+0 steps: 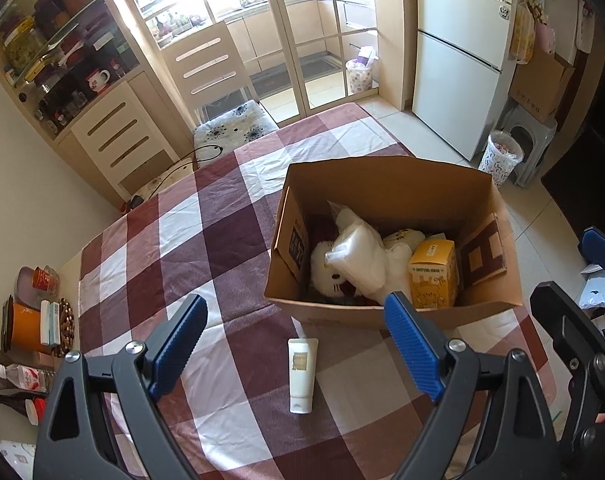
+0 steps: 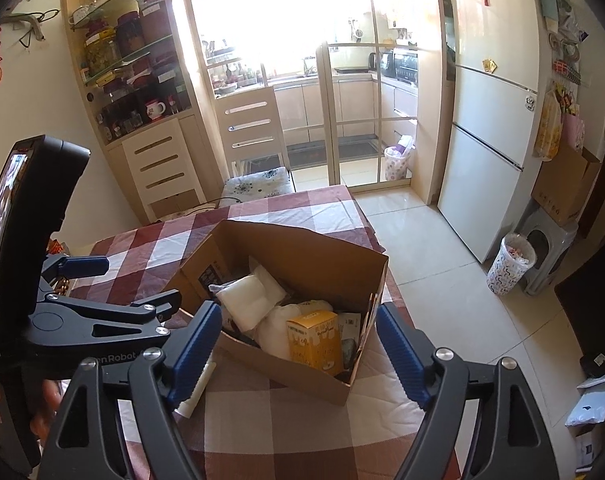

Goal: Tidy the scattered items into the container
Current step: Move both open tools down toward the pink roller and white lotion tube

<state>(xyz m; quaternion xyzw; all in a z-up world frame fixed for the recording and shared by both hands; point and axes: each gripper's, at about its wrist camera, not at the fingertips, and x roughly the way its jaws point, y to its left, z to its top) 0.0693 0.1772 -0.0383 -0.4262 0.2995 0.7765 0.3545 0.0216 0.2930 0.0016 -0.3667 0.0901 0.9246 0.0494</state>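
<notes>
Beside the cardboard box [image 1: 386, 196] on the checked bench [image 1: 222, 240], one white tube [image 1: 302, 376] is left to tidy; a cat toy [image 1: 328, 276] and yellow carton [image 1: 432, 278] already sit inside. Wide open and empty, the left tool [image 1: 296, 344] hangs just above that tube. From the other side, the right tool [image 2: 296, 344] is wide open and empty too, held near the box [image 2: 286, 280], its left finger partly hiding the tube [image 2: 196, 392].

Matt brown cardboard box [image 1: 386, 196] ahead of left claw [image 1: 296, 342], holding fluffy white plush [image 1: 328, 274], crinkly clear plastic bag [image 1: 360, 256], glossy yellow paper carton [image 1: 432, 278]. Smooth white plastic tube [image 1: 302, 376] between ribbed blue rubbery pads [image 1: 412, 344]. Woven checked cloth [image 1: 222, 240] beneath, coarse and matt. Matt black plastic claw arms with shiny metal rivets [image 1: 136, 347]. Beyond right claw [image 2: 296, 344], glossy tiled floor [image 2: 442, 260]
</notes>
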